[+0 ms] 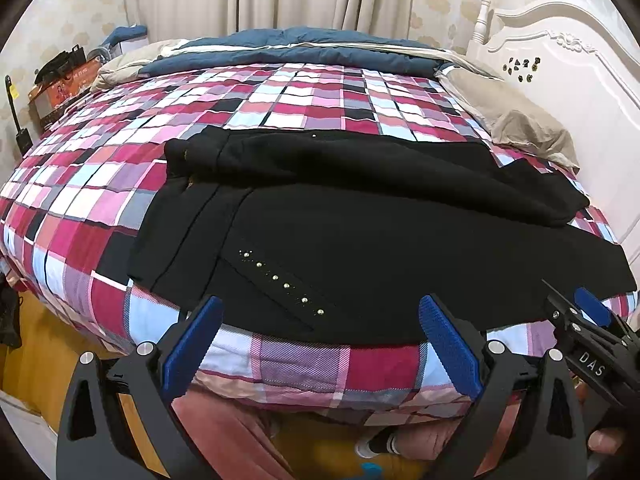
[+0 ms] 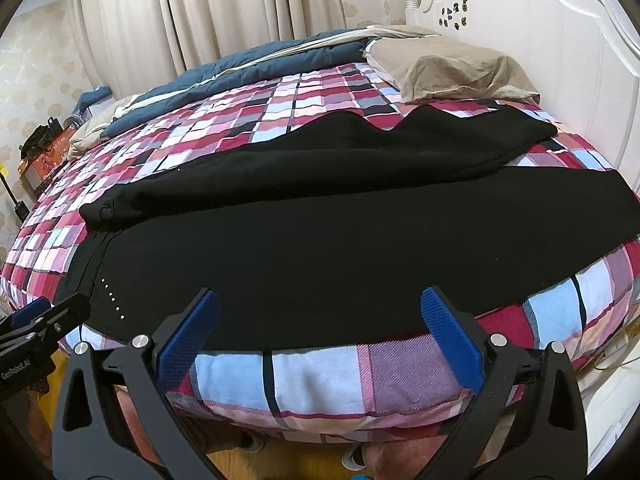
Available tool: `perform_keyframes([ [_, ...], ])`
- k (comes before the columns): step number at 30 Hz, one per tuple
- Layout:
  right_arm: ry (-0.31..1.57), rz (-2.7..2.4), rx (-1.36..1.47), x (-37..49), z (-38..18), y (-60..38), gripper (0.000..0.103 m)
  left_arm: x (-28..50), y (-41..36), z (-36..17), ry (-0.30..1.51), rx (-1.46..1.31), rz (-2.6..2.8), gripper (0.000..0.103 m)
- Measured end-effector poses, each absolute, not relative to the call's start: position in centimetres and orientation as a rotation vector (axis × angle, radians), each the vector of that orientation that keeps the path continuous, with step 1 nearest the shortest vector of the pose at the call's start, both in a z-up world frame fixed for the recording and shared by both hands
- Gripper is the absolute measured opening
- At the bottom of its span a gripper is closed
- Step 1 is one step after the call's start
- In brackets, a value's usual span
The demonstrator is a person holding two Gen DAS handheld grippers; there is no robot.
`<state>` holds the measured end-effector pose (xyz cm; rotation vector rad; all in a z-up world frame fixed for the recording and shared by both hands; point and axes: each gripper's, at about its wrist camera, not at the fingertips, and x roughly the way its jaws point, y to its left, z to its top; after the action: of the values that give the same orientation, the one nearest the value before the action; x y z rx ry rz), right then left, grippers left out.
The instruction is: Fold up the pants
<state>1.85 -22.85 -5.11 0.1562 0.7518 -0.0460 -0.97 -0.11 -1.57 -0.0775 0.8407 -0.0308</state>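
Black pants [image 1: 360, 232] lie spread across the near side of the bed, waistband to the left, one leg folded over the other further back. A row of small studs [image 1: 280, 280] marks the near pocket area. My left gripper [image 1: 320, 312] is open, its blue fingertips hovering just over the pants' near edge with nothing between them. In the right wrist view the same pants [image 2: 340, 240] fill the middle, and my right gripper [image 2: 320, 308] is open over their near hem. The right gripper's tip [image 1: 588, 308] shows at the left view's right edge.
The bed carries a red, pink and white checked cover [image 1: 200, 152], a blue duvet [image 1: 288, 48] bunched at the far side and a beige pillow [image 2: 448, 68] by the white headboard [image 2: 540, 20]. Boxes [image 1: 60, 88] stand at the far left. Wooden floor lies below.
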Motion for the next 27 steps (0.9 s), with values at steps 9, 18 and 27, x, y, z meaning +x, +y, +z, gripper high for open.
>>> perform_keyframes([
  [9,0.753,-0.048,0.154,1.72,-5.16,-22.78,0.101,-0.95,-0.1,-1.51,0.841,-0.078,-0.029,0.098],
  [18,0.757,-0.047,0.157,1.72,-5.17,-22.78,0.101,-1.07,0.05,-1.41,0.84,-0.077,-0.029,0.098],
  [27,0.765,-0.042,0.15,0.91,-5.47,-22.27,0.101,-1.3,0.06,-1.29,0.842,-0.078,-0.03,0.098],
])
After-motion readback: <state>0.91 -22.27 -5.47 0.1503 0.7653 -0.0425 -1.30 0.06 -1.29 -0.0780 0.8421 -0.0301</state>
